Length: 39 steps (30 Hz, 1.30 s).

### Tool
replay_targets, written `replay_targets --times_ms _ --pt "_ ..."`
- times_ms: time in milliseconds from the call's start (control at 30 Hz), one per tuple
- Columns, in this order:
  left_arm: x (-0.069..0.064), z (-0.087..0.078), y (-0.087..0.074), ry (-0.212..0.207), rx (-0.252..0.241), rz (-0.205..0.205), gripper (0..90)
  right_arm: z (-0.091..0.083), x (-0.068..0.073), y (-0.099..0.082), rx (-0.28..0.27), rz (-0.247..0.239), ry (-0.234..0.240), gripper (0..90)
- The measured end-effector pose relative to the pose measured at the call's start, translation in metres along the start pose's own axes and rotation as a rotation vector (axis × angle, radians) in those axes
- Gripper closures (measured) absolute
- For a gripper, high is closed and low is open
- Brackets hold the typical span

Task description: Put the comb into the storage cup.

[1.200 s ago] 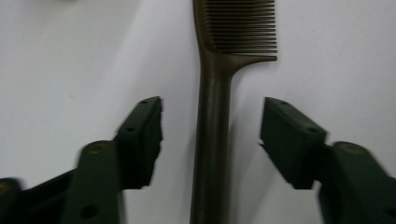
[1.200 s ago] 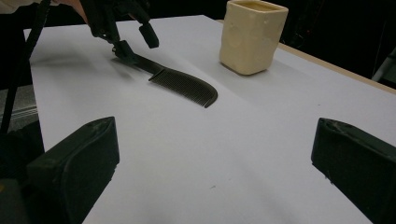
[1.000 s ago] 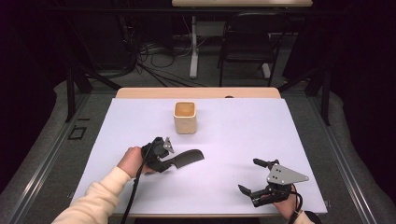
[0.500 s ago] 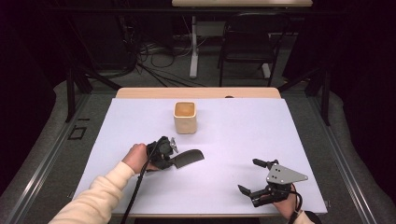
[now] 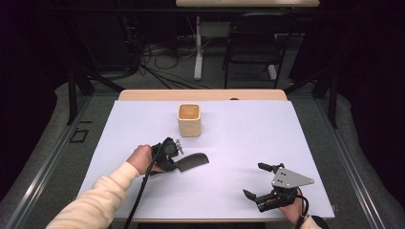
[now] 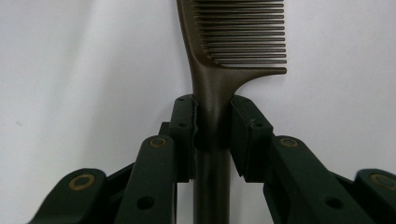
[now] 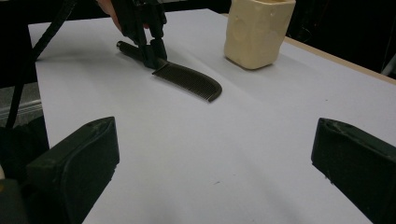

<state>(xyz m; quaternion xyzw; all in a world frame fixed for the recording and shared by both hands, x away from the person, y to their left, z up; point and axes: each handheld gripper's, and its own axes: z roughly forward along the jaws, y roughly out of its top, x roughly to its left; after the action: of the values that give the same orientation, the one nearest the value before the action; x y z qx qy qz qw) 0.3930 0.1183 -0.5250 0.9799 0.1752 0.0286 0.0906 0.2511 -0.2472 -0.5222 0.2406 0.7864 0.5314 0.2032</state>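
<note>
A dark brown comb lies flat on the white table, teeth end to the right. My left gripper reaches in from its left. In the left gripper view the comb runs straight away and my left gripper has its pads pressed on both sides of the narrow handle; the jaws have just been closing onto it. My right gripper rests open near the front right edge with nothing between its fingers. From the right gripper view the comb and the left gripper show farther off.
A cream square cup stands upright beyond the comb, also in the right gripper view as the cup. The white sheet covers a wooden table. A black chair and cables sit behind the table.
My left gripper has shifted slightly right and away along the comb's handle, and its jaws have narrowed onto it. The comb and the right gripper have stayed in place.
</note>
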Motion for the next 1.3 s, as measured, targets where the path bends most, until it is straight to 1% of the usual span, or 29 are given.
replay_targets --times_ms 100,133,200,400,500,533,600,667,700,833,867,933,967,1033,1067,1100,1167,1267,1300 --pt "0.0 0.0 0.001 -0.003 0.005 0.009 71.9 0.0 0.0 0.0 0.002 0.001 -0.002 0.5" --pt "0.0 0.0 0.001 0.004 0.009 0.021 71.9 0.0 0.0 0.0 0.002 0.001 -0.003 0.5" --pt "0.0 -0.001 0.002 0.006 0.015 0.029 72.0 0.0 0.0 0.0 -0.002 -0.001 -0.004 0.5" --pt "-0.001 -0.003 0.0 0.016 0.018 0.025 72.2 -0.001 -0.001 0.0 -0.004 -0.004 0.002 0.5" --pt "0.0 -0.007 -0.003 0.015 -0.005 0.013 72.2 -0.001 0.0 0.0 -0.001 -0.004 0.0 0.5" --pt "-0.001 -0.007 -0.005 0.016 -0.028 0.005 72.2 -0.001 0.0 0.0 0.0 -0.004 -0.001 0.5" --pt "-0.001 -0.01 -0.007 0.013 -0.038 -0.004 72.2 0.0 0.0 0.0 0.002 0.0 0.001 0.5" --pt "-0.001 -0.013 -0.01 0.022 -0.06 -0.014 72.2 0.0 0.0 0.0 0.004 0.001 0.002 0.5" --pt "-0.002 -0.015 -0.012 0.019 -0.075 -0.02 72.2 0.0 0.0 0.0 0.002 -0.004 0.002 0.5" --pt "-0.004 -0.019 -0.016 0.01 -0.104 -0.022 72.3 0.0 0.0 0.0 0.002 -0.001 -0.002 0.5" --pt "-0.004 -0.02 -0.018 0.016 -0.115 -0.021 72.2 0.0 0.0 0.0 0.002 -0.002 0.0 0.5" --pt "-0.004 -0.022 -0.02 0.013 -0.127 -0.029 72.3 0.0 0.0 0.0 0.004 0.003 0.002 0.5" --pt "-0.004 -0.023 -0.021 0.014 -0.131 -0.033 72.3 0.0 0.0 0.0 0.001 -0.003 0.001 0.5" --pt "-0.004 -0.025 -0.023 0.024 -0.136 -0.038 72.3 0.0 0.0 0.0 0.001 -0.004 0.0 0.5" --pt "-0.005 -0.026 -0.023 0.022 -0.139 -0.04 72.3 0.0 0.0 0.0 0.001 -0.003 0.0 0.5" --pt "-0.005 -0.028 -0.024 0.031 -0.139 -0.036 72.3 0.0 0.0 0.0 0.002 0.002 0.002 0.5" --pt "-0.006 -0.03 -0.025 0.029 -0.145 -0.04 72.3 0.0 0.0 0.0 0.0 -0.002 0.001 0.6" --pt "-0.006 -0.034 -0.028 0.039 -0.156 -0.044 72.3 0.0 0.0 0.0 0.002 0.0 -0.001 0.5" --pt "-0.006 -0.035 -0.029 0.04 -0.165 -0.054 72.3 0.0 0.0 0.0 0.002 -0.001 -0.001 0.5"
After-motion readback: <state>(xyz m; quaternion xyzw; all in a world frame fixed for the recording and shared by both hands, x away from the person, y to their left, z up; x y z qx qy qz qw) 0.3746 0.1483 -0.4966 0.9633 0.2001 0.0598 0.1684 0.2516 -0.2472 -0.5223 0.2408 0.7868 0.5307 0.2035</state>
